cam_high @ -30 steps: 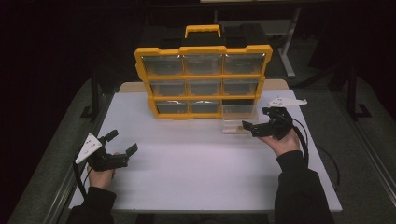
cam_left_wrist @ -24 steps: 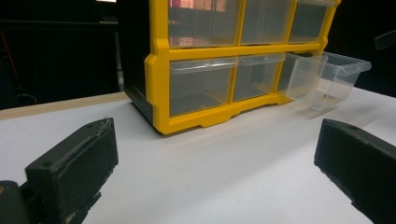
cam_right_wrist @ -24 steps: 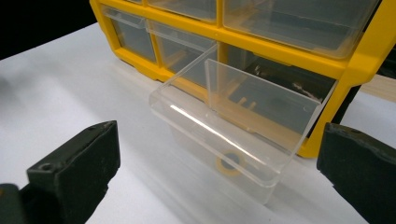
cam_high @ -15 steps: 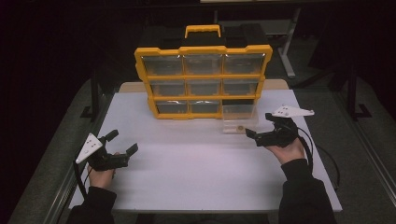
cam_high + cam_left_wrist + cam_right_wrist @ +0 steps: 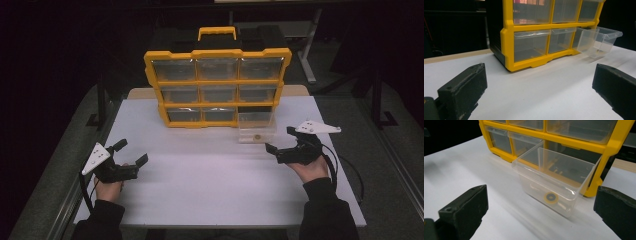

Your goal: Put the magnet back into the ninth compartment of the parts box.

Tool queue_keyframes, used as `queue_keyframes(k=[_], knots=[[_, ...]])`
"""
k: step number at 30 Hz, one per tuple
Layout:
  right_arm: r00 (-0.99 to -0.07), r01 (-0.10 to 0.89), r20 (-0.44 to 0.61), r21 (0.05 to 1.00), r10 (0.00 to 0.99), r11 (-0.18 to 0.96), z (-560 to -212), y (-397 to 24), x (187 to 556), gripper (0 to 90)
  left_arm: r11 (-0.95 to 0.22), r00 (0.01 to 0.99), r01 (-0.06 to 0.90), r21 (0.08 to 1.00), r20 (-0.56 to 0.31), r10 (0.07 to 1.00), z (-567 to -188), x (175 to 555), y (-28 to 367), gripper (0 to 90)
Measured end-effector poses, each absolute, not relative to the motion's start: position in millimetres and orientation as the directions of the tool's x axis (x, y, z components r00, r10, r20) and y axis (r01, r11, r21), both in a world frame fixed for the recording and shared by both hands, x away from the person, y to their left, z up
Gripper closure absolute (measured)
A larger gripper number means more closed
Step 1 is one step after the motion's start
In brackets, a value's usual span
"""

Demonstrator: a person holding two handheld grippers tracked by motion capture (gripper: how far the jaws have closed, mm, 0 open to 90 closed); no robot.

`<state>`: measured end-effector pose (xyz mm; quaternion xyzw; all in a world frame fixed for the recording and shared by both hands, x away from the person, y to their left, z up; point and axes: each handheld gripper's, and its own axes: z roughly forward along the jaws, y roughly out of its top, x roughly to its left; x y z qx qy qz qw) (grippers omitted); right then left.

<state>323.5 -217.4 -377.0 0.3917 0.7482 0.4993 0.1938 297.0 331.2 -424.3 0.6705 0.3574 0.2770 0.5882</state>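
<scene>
Near edge of the desk [image 5: 210, 200]: both forearms cut off by the frame bottom in the high view, sleeves dark. Left gripper [image 5: 131, 155] sits near-left on the desk, jaws wide apart, nothing between them; grey plate on top, cable partly hidden behind the hand. Right gripper [image 5: 281, 140] near-right, jaws also spread and empty, aimed toward the clear drawer [image 5: 256, 127]; its cable loops off to the right. In both gripper views the jaws are cut off by the lower frame edge. Clear drawer is pulled out of the bottom-right slot of the yellow organizer [image 5: 217, 87], resting on the desk just in front of that slot, its long axis running near-far, open top up, front wall facing the person. Whether its back end is still inside the slot is hard to tell from above; the right gripper view shows it [image 5: 554, 178] close against the frame. A small yellow ring [image 5: 549, 197] lies on the drawer floor near the front wall. Contents of the other drawers too dim to make out. Organizer stands upright at the far middle, handle [image 5: 217, 33] on top, background dark.
</scene>
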Motion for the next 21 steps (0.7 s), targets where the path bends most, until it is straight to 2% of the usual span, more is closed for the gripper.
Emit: queue_keyframes(k=[21], knots=[[-0.590, 0.402, 0.144, 0.906, 0.794, 0.135, -398, -235, 301, 0.0, -0.053, 0.594, 0.152, 0.987, -0.048, 0.803, -424, 297, 331, 0.0]])
